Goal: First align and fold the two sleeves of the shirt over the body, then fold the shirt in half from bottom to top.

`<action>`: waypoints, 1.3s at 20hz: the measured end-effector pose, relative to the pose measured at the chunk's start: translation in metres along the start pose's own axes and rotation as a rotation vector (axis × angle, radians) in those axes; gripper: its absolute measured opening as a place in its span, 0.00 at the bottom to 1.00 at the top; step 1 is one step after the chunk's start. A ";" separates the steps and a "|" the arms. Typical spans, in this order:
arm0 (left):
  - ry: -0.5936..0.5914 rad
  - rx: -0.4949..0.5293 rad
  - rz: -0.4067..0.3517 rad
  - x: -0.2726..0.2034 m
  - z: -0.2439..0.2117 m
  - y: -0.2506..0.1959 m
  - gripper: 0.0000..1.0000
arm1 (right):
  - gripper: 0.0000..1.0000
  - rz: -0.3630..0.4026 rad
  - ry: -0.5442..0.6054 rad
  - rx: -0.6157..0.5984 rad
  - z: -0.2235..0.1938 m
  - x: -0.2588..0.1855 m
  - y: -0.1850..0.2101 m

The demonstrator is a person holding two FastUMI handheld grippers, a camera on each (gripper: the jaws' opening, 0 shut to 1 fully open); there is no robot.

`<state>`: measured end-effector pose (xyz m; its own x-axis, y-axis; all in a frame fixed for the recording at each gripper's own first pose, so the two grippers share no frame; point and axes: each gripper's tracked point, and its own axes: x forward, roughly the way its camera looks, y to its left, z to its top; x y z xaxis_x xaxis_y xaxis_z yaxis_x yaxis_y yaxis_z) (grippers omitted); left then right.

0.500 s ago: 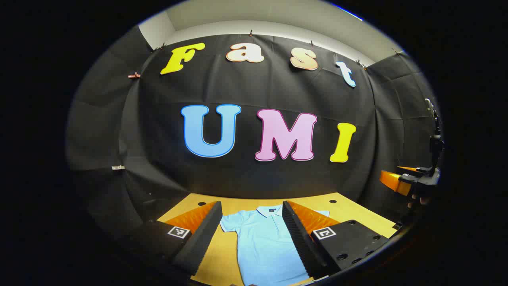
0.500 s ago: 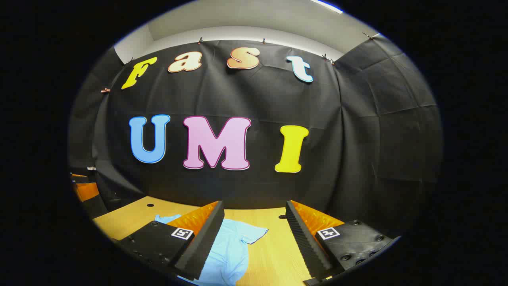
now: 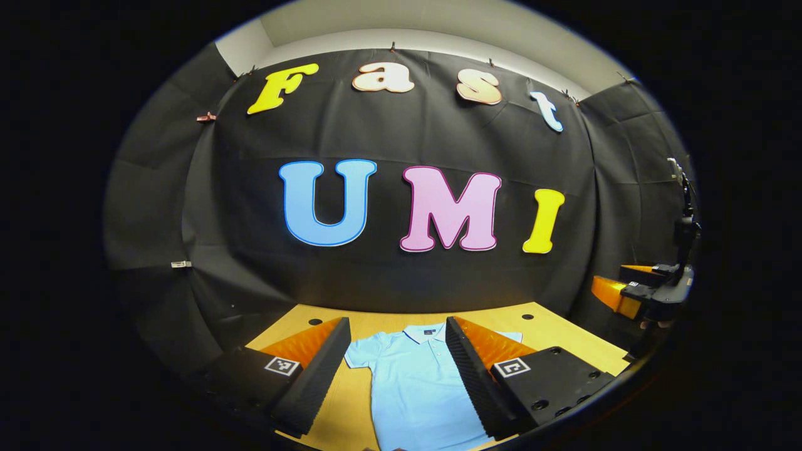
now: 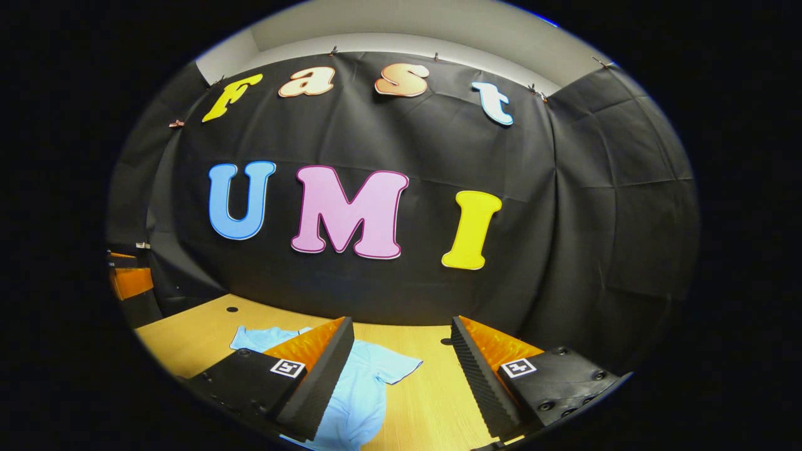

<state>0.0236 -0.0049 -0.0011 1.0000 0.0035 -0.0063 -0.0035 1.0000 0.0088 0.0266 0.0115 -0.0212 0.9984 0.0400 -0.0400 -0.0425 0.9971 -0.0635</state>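
Left gripper (image 3: 396,357): fingers spread wide, holding nothing, raised above the table (image 3: 551,332). The shirt (image 3: 410,388) lies between and beyond the two fingers; its collar (image 3: 426,330) sits at the far end of the gap, and the body runs back toward the camera. Sleeve (image 3: 358,352) on the view's left is spread out flat beside the finger there; the opposite sleeve is mostly hidden behind the other finger.

Right gripper (image 4: 401,366): also wide open, empty, above the table (image 4: 432,401). From here the shirt (image 4: 351,407) lies mostly behind the finger on the view's left, one sleeve (image 4: 391,366) poking into the gap between the fingers. No contact with the cloth.

Shirt: pale blue polo, short sleeves, dark trim at the collar, laid flat face-up, unfolded, light wrinkling in the body.

Table: light wood grain, smooth, a few small round dark holes near its far edge. Finger pads (image 3: 467,369) ribbed, sawtooth-like.

The other gripper (image 3: 645,291) shows well off to the shirt's side in the left gripper view.
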 end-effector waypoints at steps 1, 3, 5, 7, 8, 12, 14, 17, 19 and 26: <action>-0.002 0.002 0.002 0.001 0.000 0.000 0.97 | 0.97 0.003 0.002 0.009 -0.001 0.001 0.001; 0.001 0.003 0.003 0.003 -0.001 0.001 0.97 | 0.96 0.000 0.009 0.017 -0.003 0.003 0.000; 0.003 0.002 0.001 0.005 -0.002 0.000 0.97 | 0.96 -0.001 0.012 0.020 -0.004 0.005 -0.001; 0.007 0.005 -0.001 0.006 -0.001 0.000 0.96 | 0.96 -0.002 0.027 0.021 -0.010 0.007 -0.003; 0.012 0.006 -0.001 0.007 -0.001 0.000 0.96 | 0.97 0.001 0.041 0.017 -0.014 0.009 -0.003; 0.010 0.011 0.002 0.006 0.003 -0.002 0.97 | 0.97 0.008 0.103 0.010 -0.031 0.025 -0.007; 0.009 0.022 0.006 0.007 0.004 -0.003 0.97 | 0.97 0.014 0.140 0.015 -0.042 0.041 -0.010; 0.017 0.003 0.005 0.016 -0.003 -0.007 0.97 | 0.97 0.022 0.201 0.027 -0.067 0.072 -0.016; 0.029 0.002 0.020 0.025 -0.008 -0.008 0.97 | 0.97 0.016 0.226 0.019 -0.086 0.095 -0.022; 0.049 -0.008 0.065 0.051 -0.018 -0.014 0.96 | 0.97 0.057 0.340 -0.064 -0.157 0.179 -0.030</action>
<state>0.0750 -0.0184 -0.0193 0.9961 0.0689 -0.0552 -0.0688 0.9976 0.0024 0.2011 -0.0210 -0.1834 0.9253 0.0609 -0.3742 -0.1107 0.9874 -0.1132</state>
